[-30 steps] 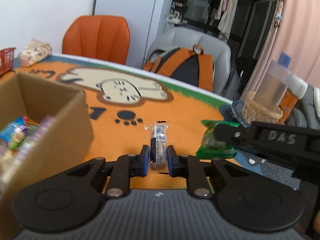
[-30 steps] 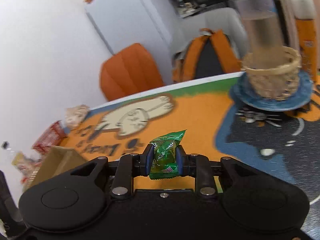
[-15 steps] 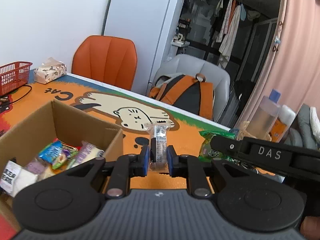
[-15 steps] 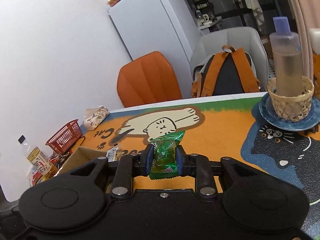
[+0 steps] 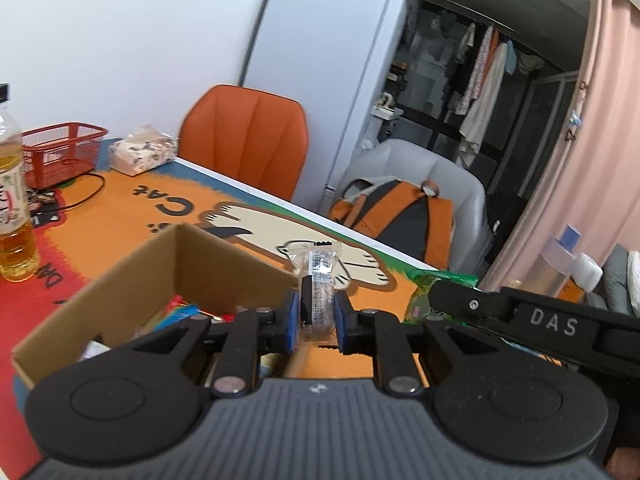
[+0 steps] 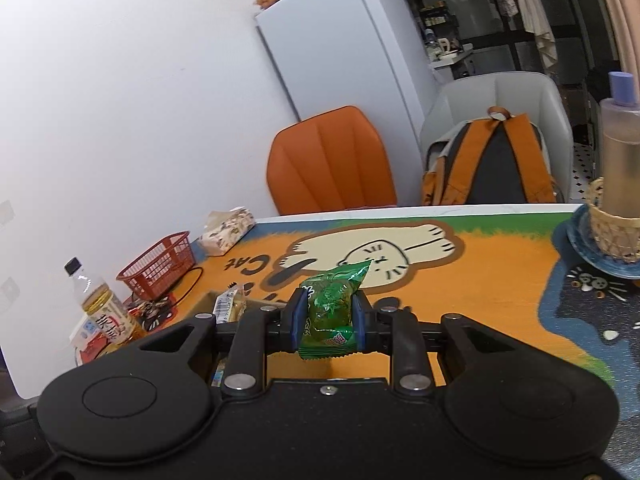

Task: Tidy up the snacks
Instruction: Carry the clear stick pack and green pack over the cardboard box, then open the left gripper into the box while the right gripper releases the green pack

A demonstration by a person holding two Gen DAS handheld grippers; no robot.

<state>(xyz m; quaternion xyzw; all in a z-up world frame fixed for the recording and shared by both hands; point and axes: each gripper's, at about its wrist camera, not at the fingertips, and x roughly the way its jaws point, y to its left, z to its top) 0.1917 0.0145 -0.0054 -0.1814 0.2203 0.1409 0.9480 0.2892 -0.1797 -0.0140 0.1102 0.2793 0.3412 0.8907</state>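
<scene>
On my far left I count 1 drink bottle [image 5: 12,196], 1 red basket [image 5: 60,152] and 1 tissue pack [image 5: 142,154], none of them part of the sorting as far as I can judge. Next comes 1 cardboard box [image 5: 132,276] already holding several wrapped snacks, too jumbled for me to count, so I judge the job well underway. My left gripper [image 5: 316,316] is clamped on 1 clear-wrapped dark snack bar [image 5: 316,280], held above the box's near right corner. My right gripper [image 6: 328,316] pinches 1 green snack packet [image 6: 330,304] in the air above the mat, just right of the box. I see 2 snacks left to drop in.
</scene>
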